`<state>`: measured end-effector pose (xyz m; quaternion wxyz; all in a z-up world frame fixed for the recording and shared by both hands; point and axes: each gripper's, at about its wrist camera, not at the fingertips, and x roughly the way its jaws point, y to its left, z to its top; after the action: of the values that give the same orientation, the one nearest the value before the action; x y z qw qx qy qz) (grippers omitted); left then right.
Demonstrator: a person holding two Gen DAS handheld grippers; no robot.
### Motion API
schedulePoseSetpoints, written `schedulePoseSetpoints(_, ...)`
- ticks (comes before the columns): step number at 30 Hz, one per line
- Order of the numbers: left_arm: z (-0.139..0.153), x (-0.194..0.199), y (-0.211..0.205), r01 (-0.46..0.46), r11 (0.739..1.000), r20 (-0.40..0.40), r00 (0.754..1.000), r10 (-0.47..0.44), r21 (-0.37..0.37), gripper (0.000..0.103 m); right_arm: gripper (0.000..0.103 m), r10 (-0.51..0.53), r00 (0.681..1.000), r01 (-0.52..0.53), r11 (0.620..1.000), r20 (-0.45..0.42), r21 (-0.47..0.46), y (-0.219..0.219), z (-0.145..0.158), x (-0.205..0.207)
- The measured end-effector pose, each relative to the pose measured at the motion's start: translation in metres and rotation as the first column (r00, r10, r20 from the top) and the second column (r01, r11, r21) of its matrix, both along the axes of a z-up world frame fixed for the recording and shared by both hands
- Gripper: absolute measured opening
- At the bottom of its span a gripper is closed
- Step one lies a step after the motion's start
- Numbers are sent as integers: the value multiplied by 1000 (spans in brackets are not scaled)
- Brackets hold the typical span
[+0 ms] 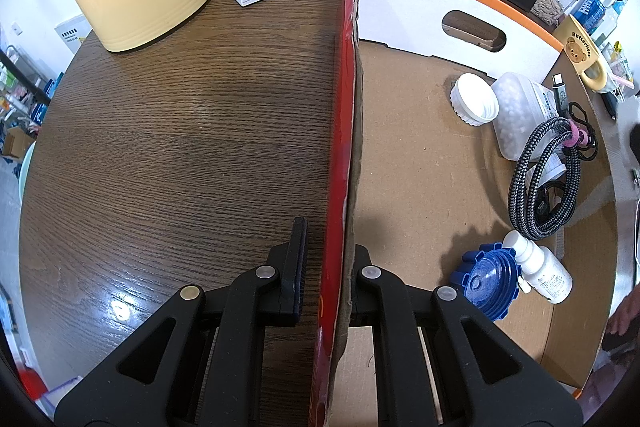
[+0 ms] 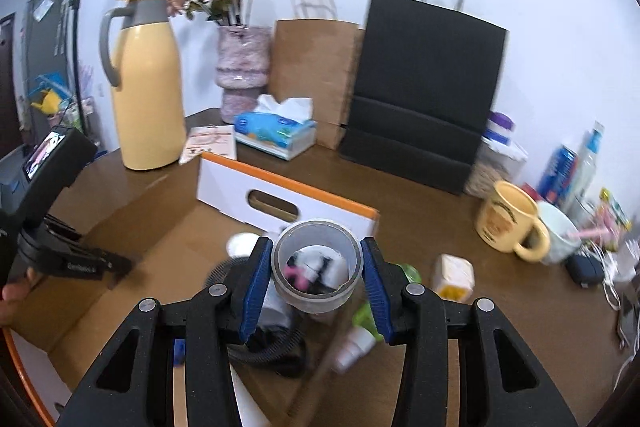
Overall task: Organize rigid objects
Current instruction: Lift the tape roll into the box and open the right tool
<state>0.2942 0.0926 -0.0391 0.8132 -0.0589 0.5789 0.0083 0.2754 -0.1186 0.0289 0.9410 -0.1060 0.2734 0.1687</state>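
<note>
The right tool (image 2: 317,281) is clamped on a roll of clear tape (image 2: 317,269), its blue pads against the two sides of the ring, held up over the open cardboard box (image 1: 420,155). The left tool (image 1: 326,267) is pinched together on the box's left wall (image 1: 348,107), the red-printed flap, one finger outside over the dark wooden desk (image 1: 180,131) and the other inside.

Judging by what already lies in the box, the sorting is well under way. In the left wrist view its floor holds a white cap (image 1: 476,99), a clear tub of white beads (image 1: 520,115), a coiled braided cable (image 1: 546,183), a blue ribbed lid (image 1: 488,277) and a small white bottle (image 1: 540,269) lying just beside that lid. These cluster along the right side, leaving the left and middle of the floor bare. The tape looks like the piece being brought in now; it is not yet set down.

Still outside, to the right of the box on the desk, are a yellow mug (image 2: 510,223), a small yellowish block (image 2: 454,273), and something green (image 2: 366,315) that is too blurred to name. Those seem to be what remains. At the far side stand a yellow thermos jug (image 2: 146,83), a tissue pack (image 2: 274,131) and paper bags (image 2: 316,75), probably not part of the job.
</note>
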Motion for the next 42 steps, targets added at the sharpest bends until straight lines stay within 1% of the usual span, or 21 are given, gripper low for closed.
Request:
schedulePoseSetpoints(4, 0, 0, 1, 0, 1000, 0, 1000, 0, 0, 7, 49, 45, 999, -46, 998, -8, -33, 22, -3, 9)
schedulePoseSetpoints(9, 0, 0, 0, 0, 1000, 0, 1000, 0, 1, 7, 49, 81, 997, -81, 993, -12, -83, 39, -8, 11)
schedulePoseSetpoints(14, 0, 0, 0, -1, 1000, 0, 1000, 1, 0, 7, 49, 86, 996, -86, 991, 0, -100, 44, -6, 11)
schedulePoseSetpoints(21, 0, 0, 0, 0, 1000, 0, 1000, 0, 0, 7, 49, 93, 996, -91, 984, 3, -151, 51, -10, 8)
schedulePoseSetpoints(32, 0, 0, 0, 0, 1000, 0, 1000, 0, 0, 7, 51, 90, 996, -89, 979, 0, -183, 55, -12, 7)
schedulePoseSetpoints(33, 0, 0, 0, 0, 1000, 0, 1000, 0, 0, 7, 54, 92, 996, -90, 979, -2, -181, 54, -12, 6)
schedulePoseSetpoints(35, 0, 0, 0, 0, 1000, 0, 1000, 0, 0, 7, 82, 90, 996, -88, 981, 2, -173, 53, -10, 6)
schedulePoseSetpoints(36, 0, 0, 0, 0, 1000, 0, 1000, 0, 0, 7, 86, 90, 996, -87, 982, 11, -166, 51, -8, 4)
schedulePoseSetpoints(42, 0, 0, 0, 0, 1000, 0, 1000, 0, 0, 7, 87, 86, 996, -84, 984, 8, -157, 49, -8, 4)
